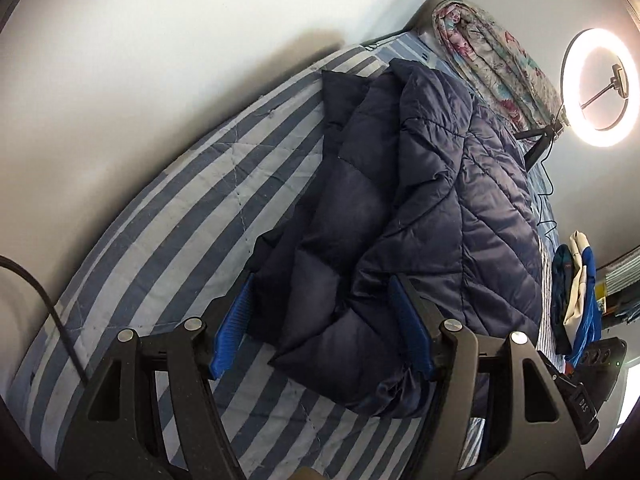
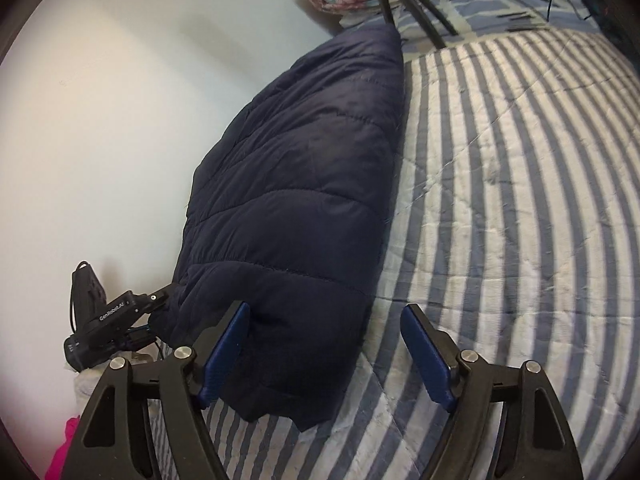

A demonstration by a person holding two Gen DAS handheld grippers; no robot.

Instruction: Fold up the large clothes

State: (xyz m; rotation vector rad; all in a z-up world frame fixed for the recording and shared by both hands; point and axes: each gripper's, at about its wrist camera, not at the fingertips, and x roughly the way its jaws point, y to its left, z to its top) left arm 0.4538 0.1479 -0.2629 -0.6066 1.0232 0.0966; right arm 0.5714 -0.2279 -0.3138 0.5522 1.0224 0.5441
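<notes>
On the blue-and-white striped bed (image 1: pixel 168 216) lies a navy quilted puffer jacket (image 1: pixel 420 200) (partly folded); left claw (image 1: pixel 320 324) and right claw (image 2: pixel 326 354) both gape wide, straddling its edges.

ring light (image 1: pixel 599 87) glares, blown out, upper right in left wrist view. soft shadows on white wall (image 1: pixel 160 60). strong fisheye bending, dark vignette corners. striped bedspread (image 2: pixel 520 200) slightly blurred.

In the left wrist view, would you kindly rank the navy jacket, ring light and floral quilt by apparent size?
1. navy jacket
2. floral quilt
3. ring light
The last two look close, and fisheye distortion leaves their order unsure.
</notes>
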